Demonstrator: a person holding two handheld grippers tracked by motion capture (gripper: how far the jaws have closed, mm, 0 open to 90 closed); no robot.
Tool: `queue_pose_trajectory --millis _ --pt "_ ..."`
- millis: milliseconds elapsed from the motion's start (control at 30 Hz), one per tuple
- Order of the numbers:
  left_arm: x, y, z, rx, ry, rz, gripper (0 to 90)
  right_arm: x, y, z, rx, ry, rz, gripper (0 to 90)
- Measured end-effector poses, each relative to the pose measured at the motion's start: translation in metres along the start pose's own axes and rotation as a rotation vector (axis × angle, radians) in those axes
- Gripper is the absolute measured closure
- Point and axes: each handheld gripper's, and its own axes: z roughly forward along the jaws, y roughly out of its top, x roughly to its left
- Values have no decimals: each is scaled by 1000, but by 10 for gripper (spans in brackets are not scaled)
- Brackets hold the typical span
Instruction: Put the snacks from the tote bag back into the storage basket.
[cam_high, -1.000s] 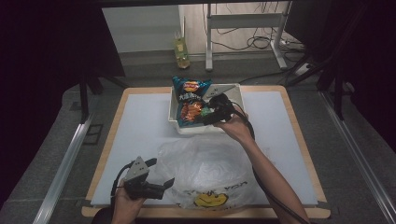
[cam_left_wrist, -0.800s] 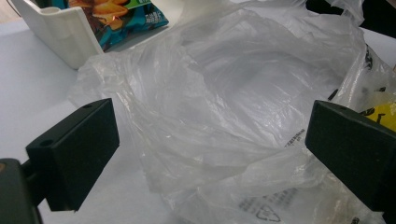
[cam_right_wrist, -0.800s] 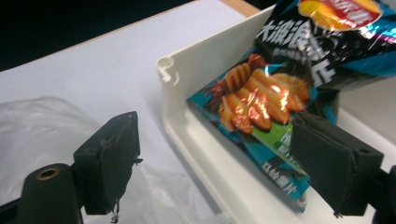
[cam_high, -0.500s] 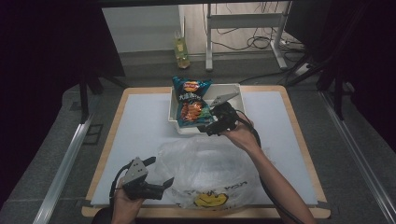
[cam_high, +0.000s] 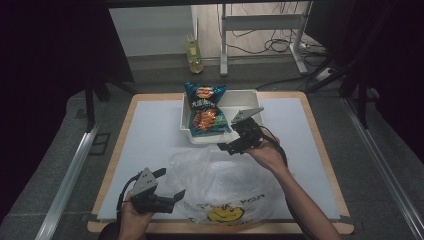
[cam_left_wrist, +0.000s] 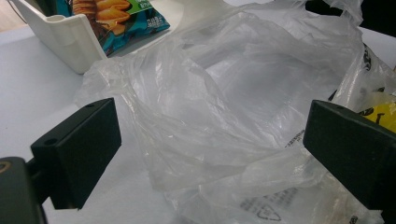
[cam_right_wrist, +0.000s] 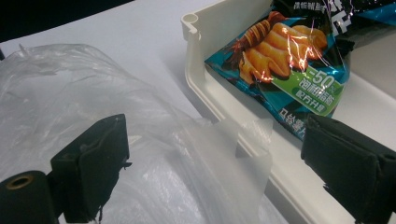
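A teal chip bag (cam_high: 204, 111) leans in the left part of a white tray (cam_high: 240, 97) at the table's far middle. A crumpled clear plastic bag (cam_high: 222, 182) with a yellow smiley lies in front of the tray. My right gripper (cam_high: 227, 147) hovers at the tray's near rim above the plastic bag's far edge. Its jaws have just been opening and stand open. In the right gripper view a flap of the plastic bag (cam_right_wrist: 233, 140) lies loose between them, with the chip bag (cam_right_wrist: 285, 60) beyond. My left gripper (cam_high: 172, 182) is open at the plastic bag's left edge (cam_left_wrist: 224, 107).
A white mat (cam_high: 150, 145) covers the wood-edged table. A yellow bottle (cam_high: 194, 50) stands on the floor beyond the far edge, beside metal stand legs (cam_high: 260, 30). Bare mat lies left of the tray and the plastic bag, and more to their right.
My right gripper has drawn back from over the tray toward the plastic bag, and its jaws stand wider. The left gripper has stayed put.
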Motion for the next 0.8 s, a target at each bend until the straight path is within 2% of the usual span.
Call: queue_pose_trajectory --millis 233,533,800 --pt "0 0 -1 3 1 1 41 4 -7 -8 -8 -13 -4 80" --pt "3 0 -5 -4 15 -1 41 11 -16 -23 -28 -27 -7 80" --pt "3 1 -5 8 20 4 40 19 -23 -38 -37 -42 -15 80"
